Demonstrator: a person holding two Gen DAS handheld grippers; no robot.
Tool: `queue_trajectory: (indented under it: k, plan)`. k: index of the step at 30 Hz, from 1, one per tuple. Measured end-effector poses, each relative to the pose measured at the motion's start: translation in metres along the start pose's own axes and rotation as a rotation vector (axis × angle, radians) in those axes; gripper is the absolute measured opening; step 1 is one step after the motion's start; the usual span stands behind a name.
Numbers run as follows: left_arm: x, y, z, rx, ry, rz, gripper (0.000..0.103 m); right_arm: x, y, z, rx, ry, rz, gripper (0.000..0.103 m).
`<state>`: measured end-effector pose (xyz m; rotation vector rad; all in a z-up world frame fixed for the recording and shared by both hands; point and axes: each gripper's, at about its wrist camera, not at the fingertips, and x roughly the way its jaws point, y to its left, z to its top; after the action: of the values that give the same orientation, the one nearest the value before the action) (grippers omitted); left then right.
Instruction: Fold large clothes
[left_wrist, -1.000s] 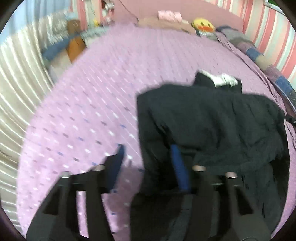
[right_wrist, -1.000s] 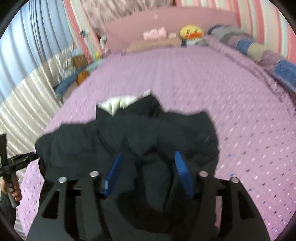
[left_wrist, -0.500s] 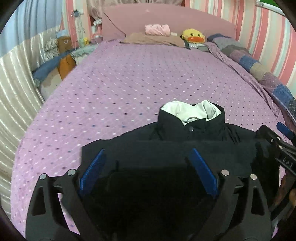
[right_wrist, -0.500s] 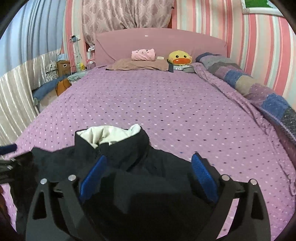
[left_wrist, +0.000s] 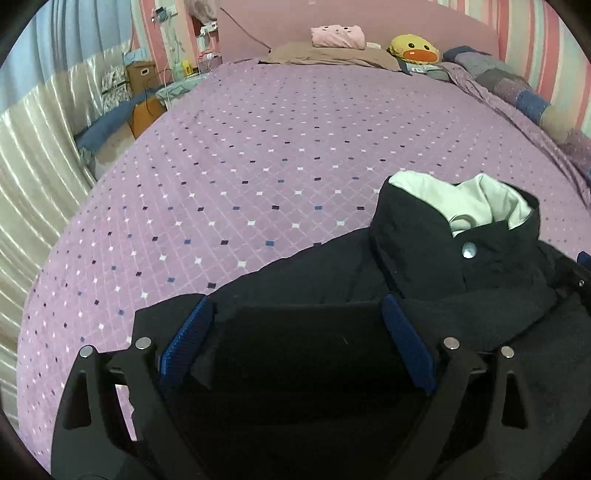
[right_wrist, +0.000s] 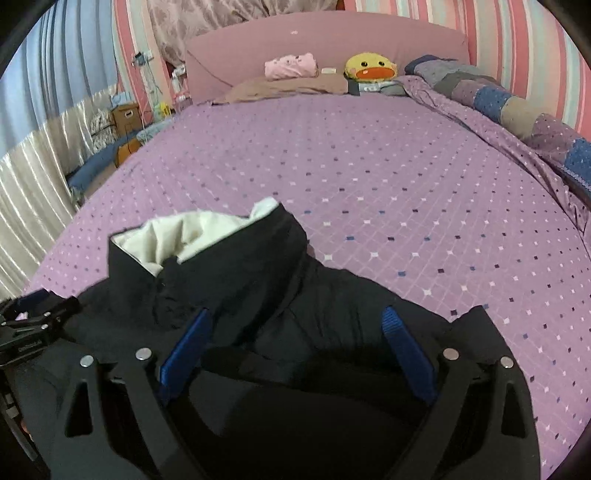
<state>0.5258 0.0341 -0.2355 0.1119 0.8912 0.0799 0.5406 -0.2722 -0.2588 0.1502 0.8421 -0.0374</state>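
A: Left wrist view first. What shows?

B: The left gripper (left_wrist: 295, 343) has its jaws spread wide; they have just been opening. Its blue pads (left_wrist: 186, 341) stand apart over the black jacket (left_wrist: 332, 280), pinching nothing. The jacket lies on the purple dotted bedspread (left_wrist: 258, 147) at the near end of the bed, collar up, white lining (left_wrist: 461, 199) showing, with one silver snap (left_wrist: 469, 252) below it.

A: What is cut off?

B: The jacket's lower part runs out of frame beneath the gripper, and black on black makes its folds hard to read. At the right edge only a sliver of the other tool shows.

A: And the right wrist view?

B: The right gripper (right_wrist: 295, 350) is also spread wide, its jaws just opened, with jacket cloth lying loose between the pads (right_wrist: 406, 354). The collar sits left of centre. The left gripper (right_wrist: 33, 328) is half cut by the left edge, so its jaws cannot be read there. Far off, a yellow duck plush (right_wrist: 371, 70) and a pink pillow (right_wrist: 291, 66) rest by the headboard.
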Motion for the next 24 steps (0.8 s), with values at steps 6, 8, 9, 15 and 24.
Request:
queue_trajectory:
  k: [6,8,9,15,24]
  plan:
    - [0.014,0.002,-0.002,-0.008,-0.013,-0.001,0.094,0.02,0.001,-0.004,-0.005,0.018,-0.023,0.096]
    - [0.017,0.004,-0.004,-0.013,-0.022,-0.01,0.095,0.024,0.0,-0.007,-0.009,0.021,-0.026,0.097]
    - [0.017,0.005,-0.005,-0.016,-0.028,-0.015,0.096,0.026,0.0,-0.008,-0.007,0.02,-0.027,0.098]
    - [0.026,0.007,-0.01,-0.026,-0.06,-0.024,0.098,0.036,-0.001,-0.013,0.003,0.007,-0.015,0.101]
    - [0.037,0.011,-0.017,-0.044,-0.099,-0.044,0.1,0.046,0.001,-0.018,0.007,-0.018,-0.001,0.102]
